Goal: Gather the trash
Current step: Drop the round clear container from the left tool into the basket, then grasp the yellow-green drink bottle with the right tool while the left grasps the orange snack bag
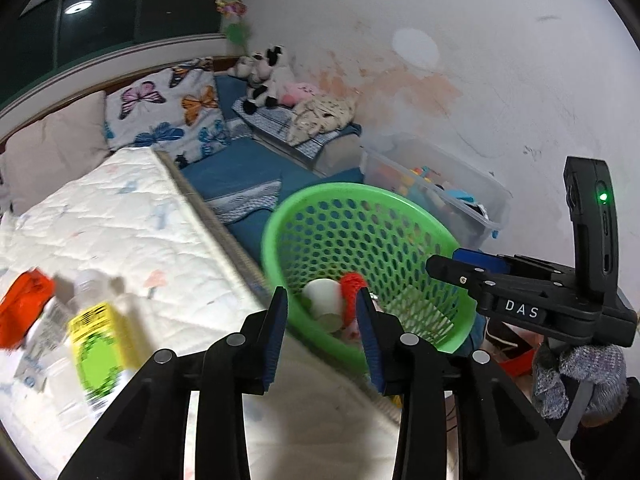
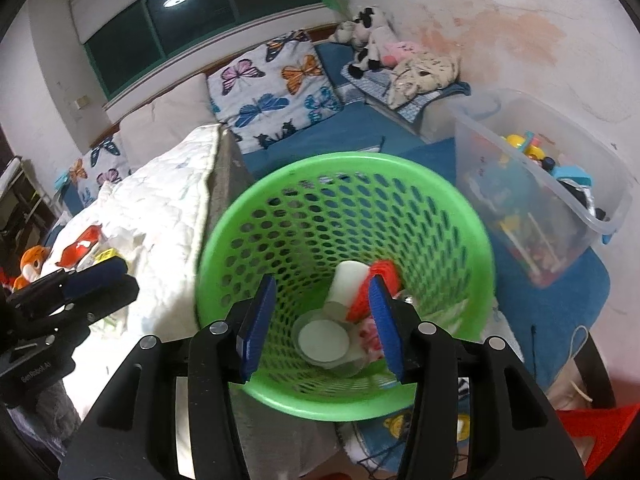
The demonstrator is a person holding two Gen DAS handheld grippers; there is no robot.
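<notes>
Left wrist view: white letters "DAS" stand on the black body of the right gripper [image 1: 464, 268], which reaches in from the right edge above the rim of the green basket [image 1: 280, 216]. A gloved hand [image 1: 576, 376] holds it from below, and a green light glows on the black unit mounted on top. From this side its jaw gap cannot be judged. The left gripper [image 1: 322, 336] shows its blue pads partly apart with nothing between them.

On the white quilted mattress [image 1: 140, 216] to the left lie blurred pieces of trash: a yellow and green carton [image 1: 100, 344] whose print is too smeared to read, an orange wrapper [image 1: 24, 300] and a clear plastic bottle [image 1: 90, 284].

In the right wrist view the words "GenRobot.AI" can be read on the side of the left gripper [image 2: 106, 276] at the left edge. The right gripper [image 2: 320, 328] hangs over the mouth of the green basket [image 2: 472, 216], its blue pads partly apart and empty.

Inside the perforated basket lie a white paper cup [image 2: 346, 280] on its side, a red mesh piece [image 2: 386, 276] touching it, a round white lid [image 2: 323, 340] in a clear cup, and a pink and white wrapper [image 2: 370, 338].

A clear plastic bin [image 2: 592, 200] full of colourful toys stands to the basket's right on a blue mat [image 2: 560, 312].
</notes>
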